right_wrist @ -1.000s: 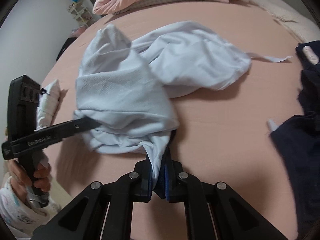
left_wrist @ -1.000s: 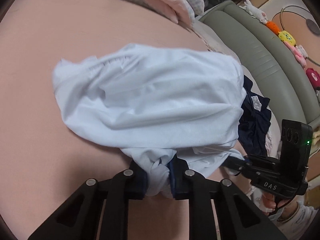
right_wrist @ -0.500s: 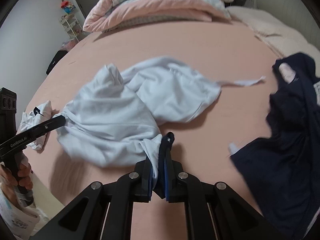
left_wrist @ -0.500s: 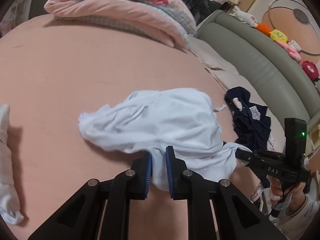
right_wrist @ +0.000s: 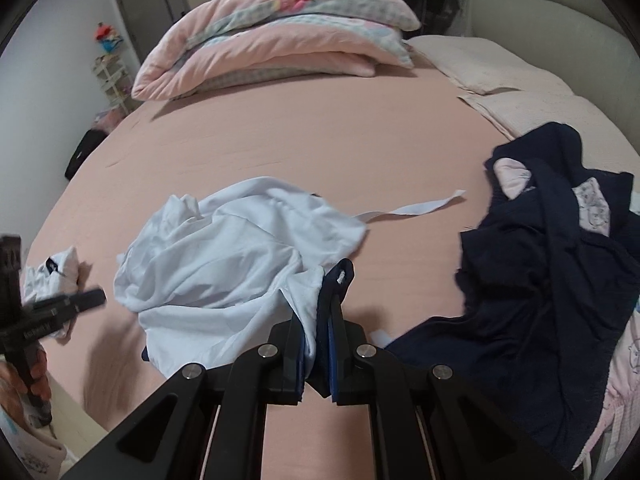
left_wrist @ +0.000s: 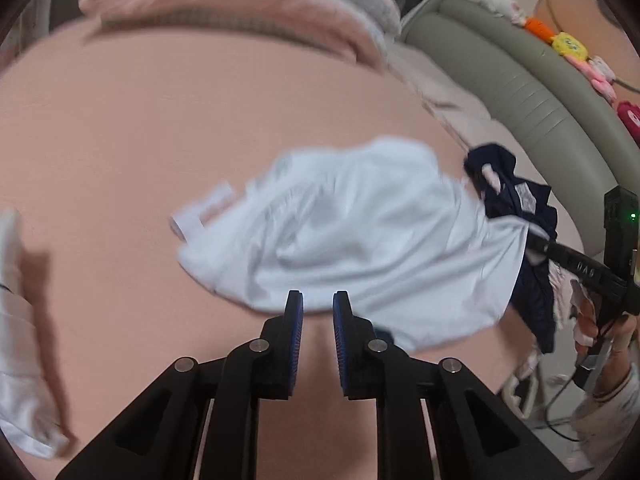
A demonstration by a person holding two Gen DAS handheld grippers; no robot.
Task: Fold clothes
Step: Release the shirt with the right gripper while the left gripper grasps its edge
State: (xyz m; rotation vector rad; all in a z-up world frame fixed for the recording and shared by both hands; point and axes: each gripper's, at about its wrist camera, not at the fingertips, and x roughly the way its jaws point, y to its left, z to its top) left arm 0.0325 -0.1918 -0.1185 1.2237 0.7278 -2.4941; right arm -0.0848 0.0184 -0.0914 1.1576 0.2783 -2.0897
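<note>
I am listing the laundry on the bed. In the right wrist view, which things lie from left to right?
Small crumpled white cloth → large rumpled white garment → thin white fabric strip → heap of dark navy clothing.

1. The crumpled shirt [right_wrist: 236, 256] lies on the bed sheet [right_wrist: 320, 136], near its front edge, with a loose strip [right_wrist: 416, 208] trailing off to its right.
2. Right of the shirt — a gap of sheet between them — sits a heap of dark clothes [right_wrist: 552, 272].
3. Left of the shirt, at the bed's edge, lies a small bundled garment [right_wrist: 54, 270].
4. Behind everything, at the far side of the bed, a folded quilt [right_wrist: 276, 36] rests on the sheet.
5. Right of the quilt — along the padded headboard [right_wrist: 536, 28] — lie pillows [right_wrist: 492, 64].
</note>
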